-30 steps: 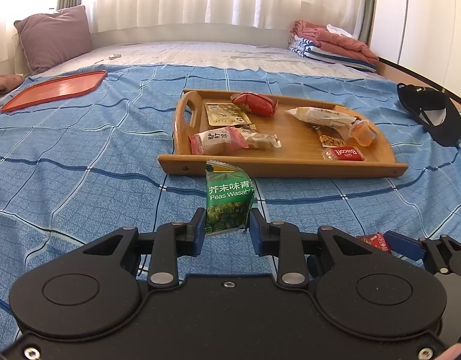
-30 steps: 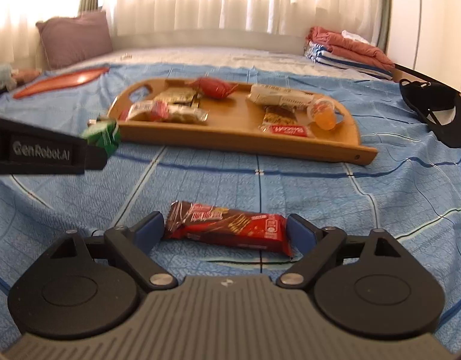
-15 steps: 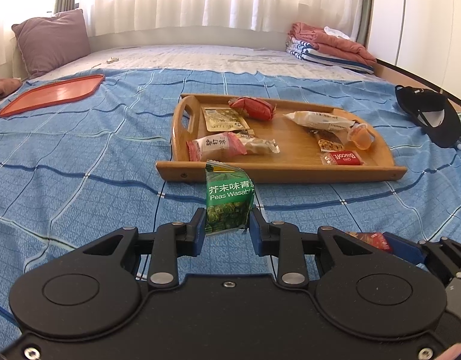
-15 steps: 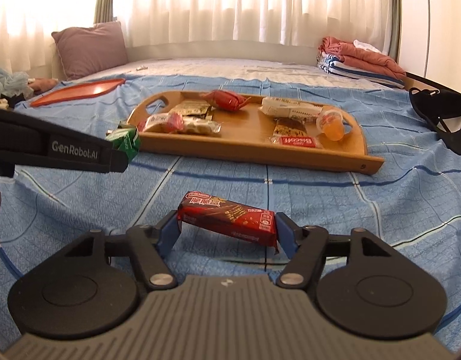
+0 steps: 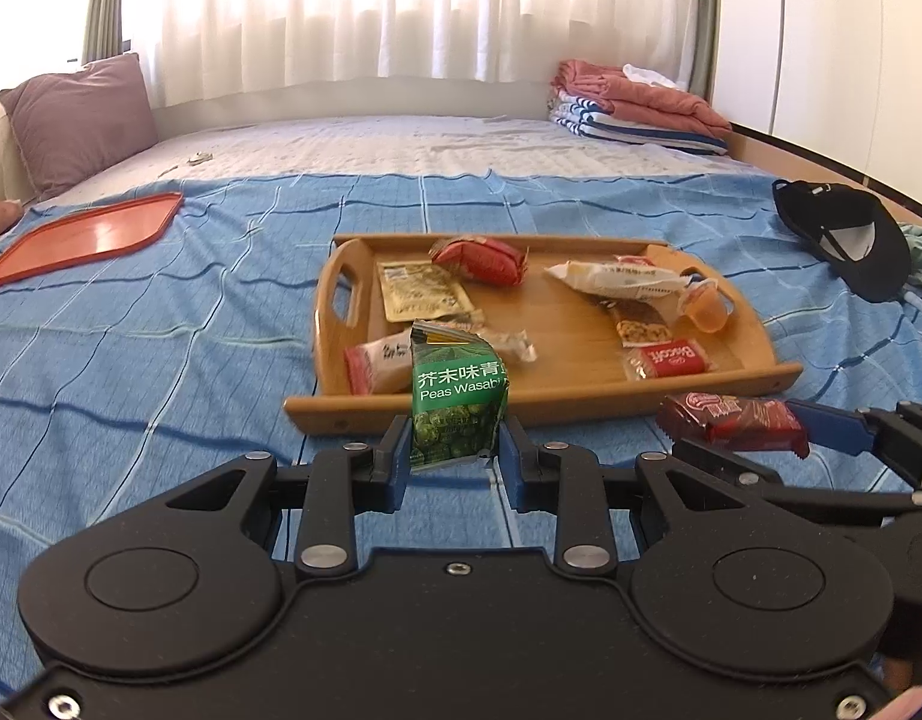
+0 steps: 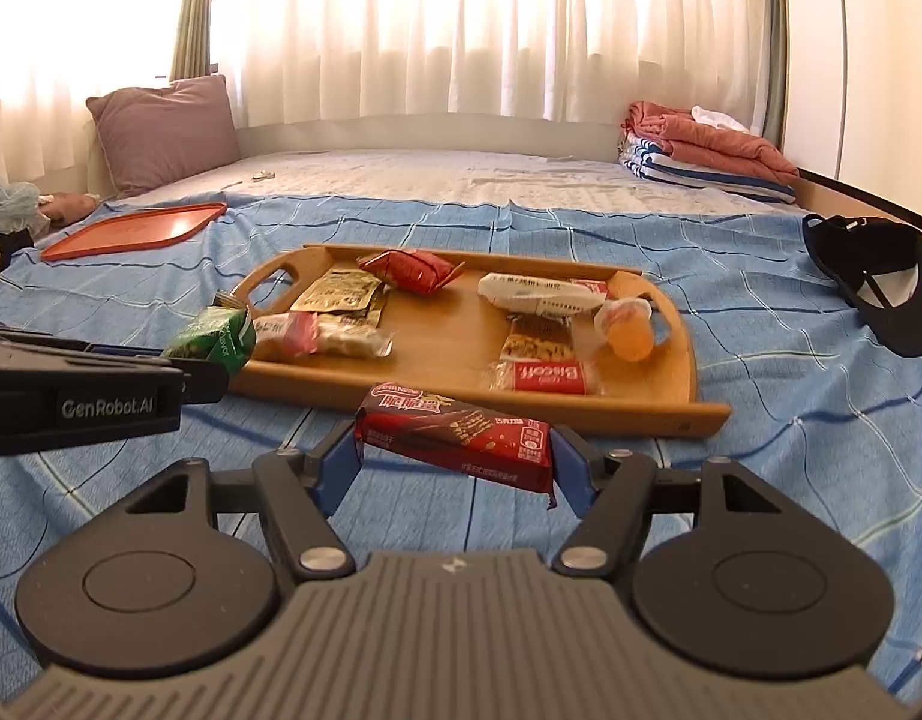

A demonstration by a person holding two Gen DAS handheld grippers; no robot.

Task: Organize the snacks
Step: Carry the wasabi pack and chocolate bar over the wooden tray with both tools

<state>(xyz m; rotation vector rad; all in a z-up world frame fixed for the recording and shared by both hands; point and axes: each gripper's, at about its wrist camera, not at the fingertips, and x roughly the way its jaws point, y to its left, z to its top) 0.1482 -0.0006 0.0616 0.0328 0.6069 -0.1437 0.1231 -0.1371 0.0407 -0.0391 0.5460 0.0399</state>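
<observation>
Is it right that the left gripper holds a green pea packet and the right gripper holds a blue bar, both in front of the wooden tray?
Not quite: the bar in the right gripper is red, as the right wrist view shows. The left gripper does hold the green pea packet, before the wooden tray.

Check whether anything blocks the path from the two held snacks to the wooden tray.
Nothing visible does. The green wasabi pea packet and red wafer bar are held above the blanket, just short of the wooden tray, whose low front rim faces them.

Smooth wooden tray [image 6: 688,360], glossy foil wafer bar [image 6: 455,435], cloth bedsheet [image 6: 790,396]
</observation>
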